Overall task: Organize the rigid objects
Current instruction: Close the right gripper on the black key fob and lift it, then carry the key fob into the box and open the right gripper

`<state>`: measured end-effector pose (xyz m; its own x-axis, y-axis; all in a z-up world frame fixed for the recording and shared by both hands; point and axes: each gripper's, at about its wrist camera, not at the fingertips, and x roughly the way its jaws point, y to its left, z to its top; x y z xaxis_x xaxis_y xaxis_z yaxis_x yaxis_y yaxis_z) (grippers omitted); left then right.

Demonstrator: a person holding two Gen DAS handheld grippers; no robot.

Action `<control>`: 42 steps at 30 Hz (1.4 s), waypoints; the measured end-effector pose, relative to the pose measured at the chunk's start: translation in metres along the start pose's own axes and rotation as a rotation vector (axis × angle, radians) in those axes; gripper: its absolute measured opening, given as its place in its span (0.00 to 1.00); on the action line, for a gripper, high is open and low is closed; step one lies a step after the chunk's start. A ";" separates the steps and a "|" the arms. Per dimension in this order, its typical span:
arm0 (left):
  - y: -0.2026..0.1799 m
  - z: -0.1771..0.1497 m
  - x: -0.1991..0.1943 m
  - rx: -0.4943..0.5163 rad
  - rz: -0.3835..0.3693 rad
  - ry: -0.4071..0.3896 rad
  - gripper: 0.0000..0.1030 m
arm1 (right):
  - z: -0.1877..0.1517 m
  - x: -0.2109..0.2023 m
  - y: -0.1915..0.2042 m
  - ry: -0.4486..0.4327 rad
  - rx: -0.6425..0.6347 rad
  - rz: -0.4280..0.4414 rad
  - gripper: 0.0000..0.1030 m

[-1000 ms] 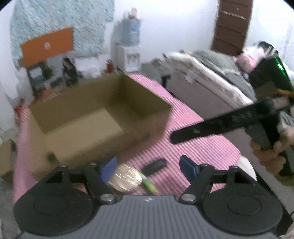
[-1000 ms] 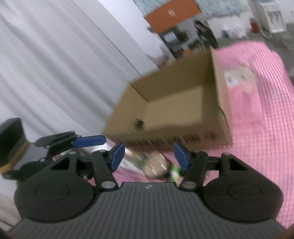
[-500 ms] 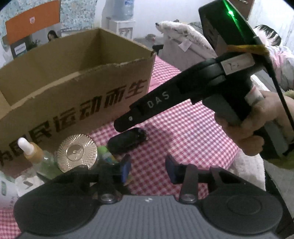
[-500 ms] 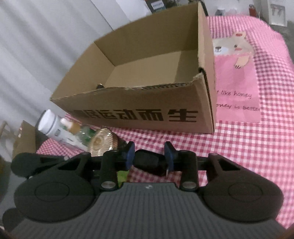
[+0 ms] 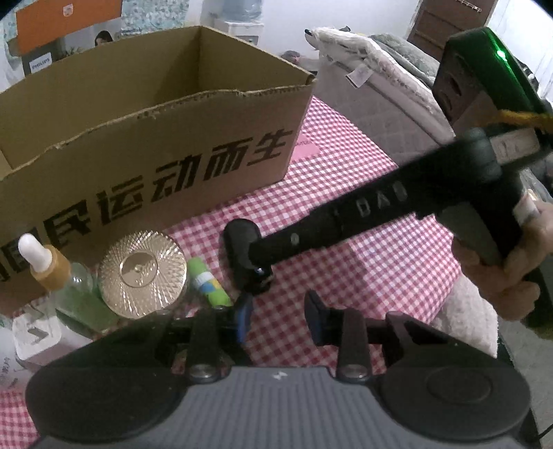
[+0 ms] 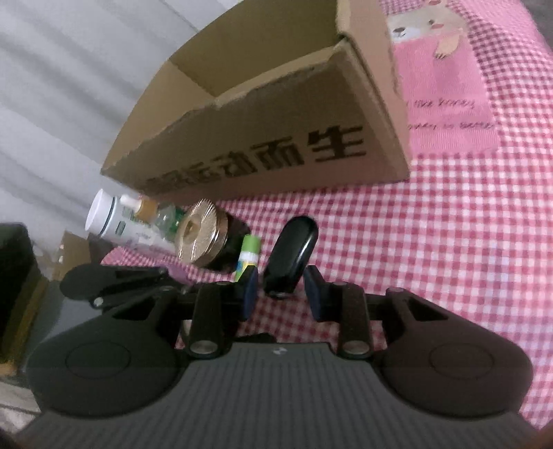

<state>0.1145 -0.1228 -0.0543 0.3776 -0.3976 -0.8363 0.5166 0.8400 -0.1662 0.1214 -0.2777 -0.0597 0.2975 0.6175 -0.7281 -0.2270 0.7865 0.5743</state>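
Both claws have dropped beside the box (image 6: 276,148); my right claw (image 6: 280,293), jaws just closing, clamps the black fob (image 6: 292,248) at the box's six o'clock. It looks light, hard, slick: hold its flanks. Left claw (image 5: 280,317) together, empty.

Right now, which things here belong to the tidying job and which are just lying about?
Job:
- box
- black fob, between the right gripper fingers
- gold-lidded jar
- green tube
- dropper bottle
- white bottle

Lying about:
- checked cloth
- sofa
- water dispenser
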 end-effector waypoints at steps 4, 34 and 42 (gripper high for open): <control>-0.001 0.003 0.001 0.006 0.029 -0.009 0.33 | 0.010 -0.005 -0.014 -0.026 0.067 0.006 0.30; -0.001 0.013 -0.010 0.021 0.073 -0.088 0.29 | 0.006 0.004 -0.007 -0.088 0.126 0.078 0.14; -0.004 0.017 -0.069 0.059 0.069 -0.209 0.29 | 0.008 -0.038 0.040 -0.175 0.028 0.055 0.14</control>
<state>0.0998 -0.1046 0.0131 0.5612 -0.4135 -0.7170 0.5263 0.8469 -0.0764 0.1078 -0.2696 -0.0058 0.4424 0.6470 -0.6210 -0.2220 0.7499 0.6232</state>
